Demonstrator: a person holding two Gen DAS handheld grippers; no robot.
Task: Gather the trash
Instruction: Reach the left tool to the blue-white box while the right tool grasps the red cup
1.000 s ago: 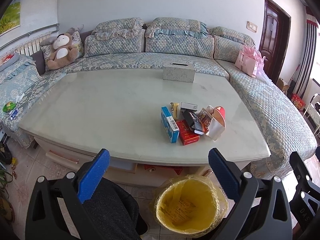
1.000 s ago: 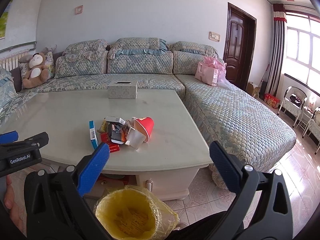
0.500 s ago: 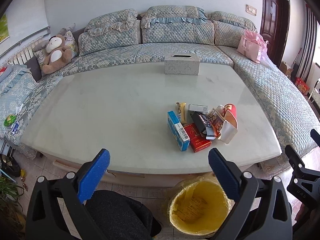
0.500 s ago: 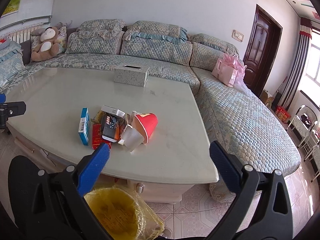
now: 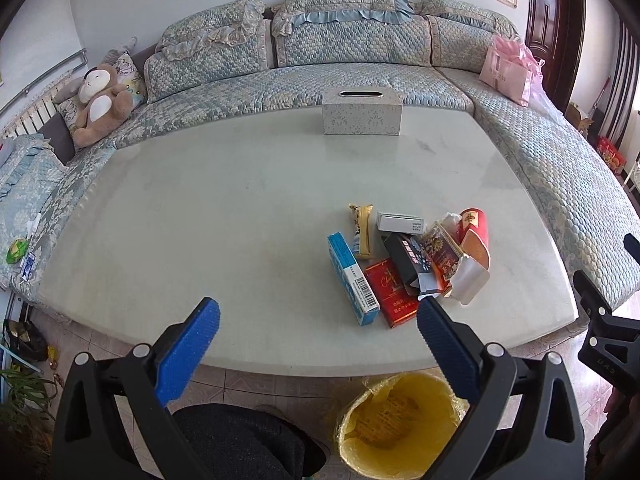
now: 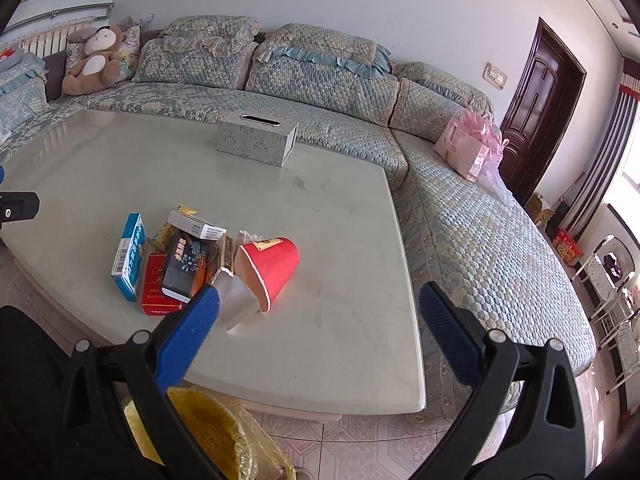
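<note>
Trash (image 5: 408,264) lay in a small heap on the pale table (image 5: 224,208), toward its near right part. In it were a blue box (image 5: 352,278) on edge at the left, a red pack (image 5: 392,292) flat beside it, a black pack (image 5: 408,260) lying over the red one, a white pack (image 5: 400,223) behind, a yellow wrapper (image 5: 361,230) between the blue box and the white pack, and a red cup (image 6: 269,270) on its side at the right with a white cup (image 6: 236,300) touching it.

On the floor just in front of the table stood a bin (image 5: 396,424) with a yellow liner, open at the top.

Left gripper (image 5: 318,334) hung above the table's near edge, fingers spread wide and holding nothing; its right fingertip (image 5: 430,316) sat in front of the red pack in that view. Right gripper (image 6: 320,312) hung over the table's near right corner, likewise spread and empty, its left fingertip (image 6: 204,308) overlapping the white cup in the picture; I could not tell whether they touched.

A tissue box (image 5: 362,111) stood at the far side of the table, well apart from the heap. Behind it ran a sofa (image 5: 344,48), with a plush toy (image 5: 100,100) at its left end and a pink bag (image 5: 506,72) at its right.
</note>
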